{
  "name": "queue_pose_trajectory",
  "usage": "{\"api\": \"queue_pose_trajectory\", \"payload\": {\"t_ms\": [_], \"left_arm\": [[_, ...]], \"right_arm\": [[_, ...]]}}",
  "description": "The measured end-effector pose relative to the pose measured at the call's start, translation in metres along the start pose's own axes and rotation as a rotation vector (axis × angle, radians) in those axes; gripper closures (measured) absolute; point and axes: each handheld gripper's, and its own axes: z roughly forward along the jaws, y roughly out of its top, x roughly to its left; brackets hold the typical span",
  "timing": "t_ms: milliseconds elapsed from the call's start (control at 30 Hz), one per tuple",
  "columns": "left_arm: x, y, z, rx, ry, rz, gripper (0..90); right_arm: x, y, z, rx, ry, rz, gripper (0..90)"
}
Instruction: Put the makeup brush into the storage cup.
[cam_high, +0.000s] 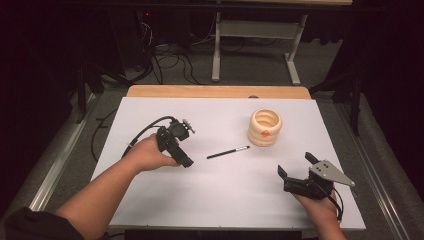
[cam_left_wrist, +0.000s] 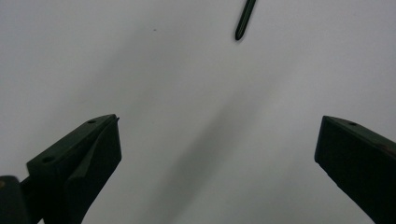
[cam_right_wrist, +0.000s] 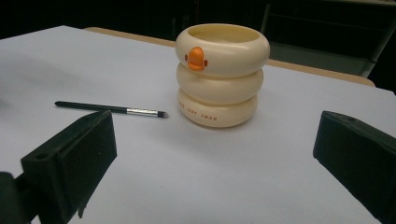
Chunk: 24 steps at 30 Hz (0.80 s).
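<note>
A black-handled makeup brush (cam_high: 228, 152) lies flat on the white table mat (cam_high: 220, 200), bristles toward a cream ring-stacked duck cup (cam_high: 265, 127). The cup stands upright, its orange beak facing the near edge. My left gripper (cam_high: 184, 145) is held low over the mat, just left of the brush's handle end (cam_left_wrist: 245, 18), jaws wide open and empty (cam_left_wrist: 217, 126). My right gripper (cam_high: 296, 165) rests near the front right, open and empty (cam_right_wrist: 215, 126), and faces the cup (cam_right_wrist: 222, 74) and the brush (cam_right_wrist: 112, 108).
The mat covers a wooden table whose far edge (cam_high: 220, 91) shows as a bare strip. Beyond it are a floor with cables (cam_high: 170, 60) and a white table frame (cam_high: 255, 35). A metal rail (cam_high: 60, 160) runs along the left side.
</note>
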Motion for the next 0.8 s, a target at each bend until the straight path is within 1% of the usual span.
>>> {"api": "queue_pose_trajectory", "payload": {"t_ms": [267,333,367,400,500,600,667,800], "left_arm": [[-0.001,0.014,0.007,0.002,-0.010,0.010,1.3],[-0.001,0.017,0.009,-0.001,-0.012,0.011,1.4],[-0.001,0.018,0.010,-0.008,-0.014,0.003,1.4],[-0.001,0.019,0.010,-0.002,-0.015,0.012,1.4],[-0.001,0.022,0.013,-0.010,-0.021,0.012,1.6],[-0.002,0.025,0.015,-0.005,-0.027,0.017,2.3],[-0.002,0.026,0.016,-0.007,-0.029,0.019,2.3],[-0.004,0.032,0.020,-0.020,-0.031,0.034,2.9]], "right_arm": [[0.000,0.000,0.000,0.001,0.000,0.000,0.8],[0.000,0.000,0.000,0.002,0.000,0.001,0.8],[0.000,0.000,0.000,0.002,0.000,0.003,0.8],[0.000,0.000,0.000,0.001,0.000,0.000,0.7],[0.000,0.000,0.000,0.002,0.000,0.001,0.8],[0.000,0.000,0.000,0.001,0.001,0.001,0.8],[0.000,0.000,0.000,0.002,0.000,0.001,0.8],[0.000,0.000,0.001,0.003,0.004,0.004,0.8]]}}
